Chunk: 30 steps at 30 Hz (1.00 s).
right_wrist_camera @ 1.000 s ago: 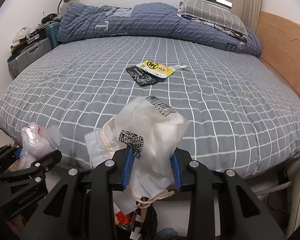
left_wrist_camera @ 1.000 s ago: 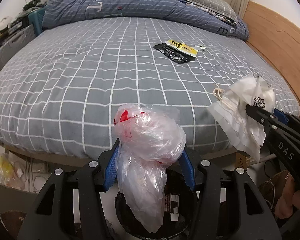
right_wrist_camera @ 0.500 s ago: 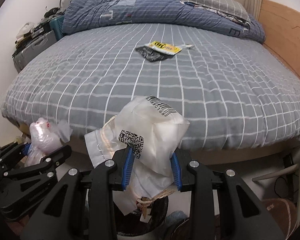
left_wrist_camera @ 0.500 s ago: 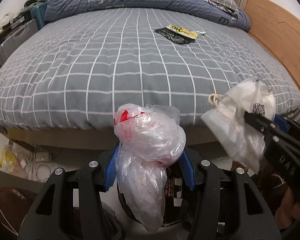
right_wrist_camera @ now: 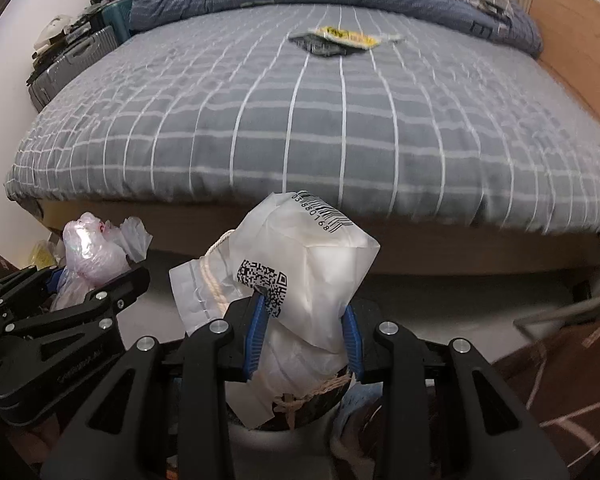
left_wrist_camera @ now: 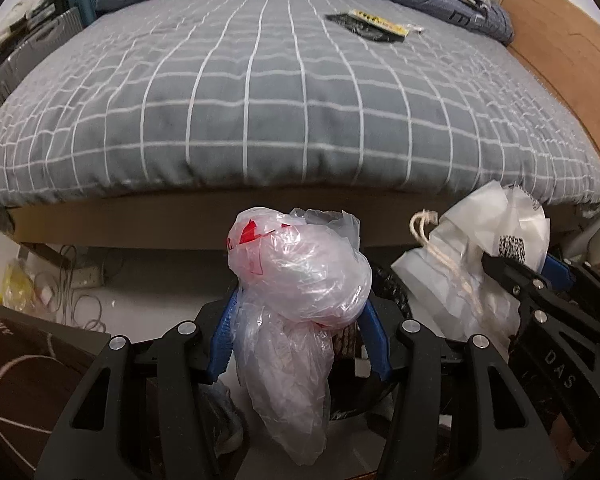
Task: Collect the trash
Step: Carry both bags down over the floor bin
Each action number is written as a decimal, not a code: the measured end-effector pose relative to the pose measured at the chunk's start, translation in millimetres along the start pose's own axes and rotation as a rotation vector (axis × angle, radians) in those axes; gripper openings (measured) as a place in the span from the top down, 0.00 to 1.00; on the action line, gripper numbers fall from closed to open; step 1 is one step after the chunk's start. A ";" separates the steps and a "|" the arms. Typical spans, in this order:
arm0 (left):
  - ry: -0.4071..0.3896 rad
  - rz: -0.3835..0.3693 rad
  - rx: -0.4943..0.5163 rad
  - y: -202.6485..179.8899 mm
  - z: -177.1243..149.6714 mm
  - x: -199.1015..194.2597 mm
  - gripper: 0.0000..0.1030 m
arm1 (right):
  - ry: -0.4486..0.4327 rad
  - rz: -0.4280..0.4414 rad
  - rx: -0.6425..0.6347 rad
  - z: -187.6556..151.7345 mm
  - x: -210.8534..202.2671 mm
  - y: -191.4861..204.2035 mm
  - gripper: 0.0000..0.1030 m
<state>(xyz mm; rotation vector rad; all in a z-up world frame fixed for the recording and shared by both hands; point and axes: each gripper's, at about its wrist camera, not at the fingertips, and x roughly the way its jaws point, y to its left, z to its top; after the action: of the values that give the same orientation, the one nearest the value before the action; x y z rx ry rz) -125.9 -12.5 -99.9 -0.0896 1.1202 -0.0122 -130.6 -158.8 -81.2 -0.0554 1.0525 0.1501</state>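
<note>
Between left jaws, clear plastic bag (left_wrist_camera: 300,300), long axis vertical.

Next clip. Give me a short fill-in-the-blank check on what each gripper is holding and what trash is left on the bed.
1. The left gripper is shut on a crumpled clear plastic bag with ______ print on it.
2. The right gripper is shut on a white bag printed with a barcode and a ______ code.
3. The yellow and black wrappers lie on the ______.
4. Below the left gripper stands a black ______.

Missing words: red; QR; bed; bin
</note>
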 end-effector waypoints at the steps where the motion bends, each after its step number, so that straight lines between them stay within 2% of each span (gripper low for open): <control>1: 0.004 0.001 0.001 0.7 -1.4 1.3 0.49 | 0.013 -0.001 0.001 -2.9 2.9 0.6 0.69; 9: 0.064 0.017 0.000 8.6 -8.6 27.1 0.49 | 0.110 0.024 0.034 -9.4 31.0 -0.3 0.68; 17: 0.082 0.016 0.006 13.2 -4.3 51.1 0.49 | 0.160 0.008 0.013 -10.2 59.9 7.8 0.68; 30: 0.186 0.035 -0.038 40.2 -16.1 95.7 0.49 | 0.300 0.014 -0.005 -25.2 113.3 10.8 0.67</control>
<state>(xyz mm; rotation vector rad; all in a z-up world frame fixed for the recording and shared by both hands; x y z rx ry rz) -100.0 21.2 -195.9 -0.1040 1.3075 0.0328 -98.8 -140.1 -191.7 -0.0762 1.3524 0.1604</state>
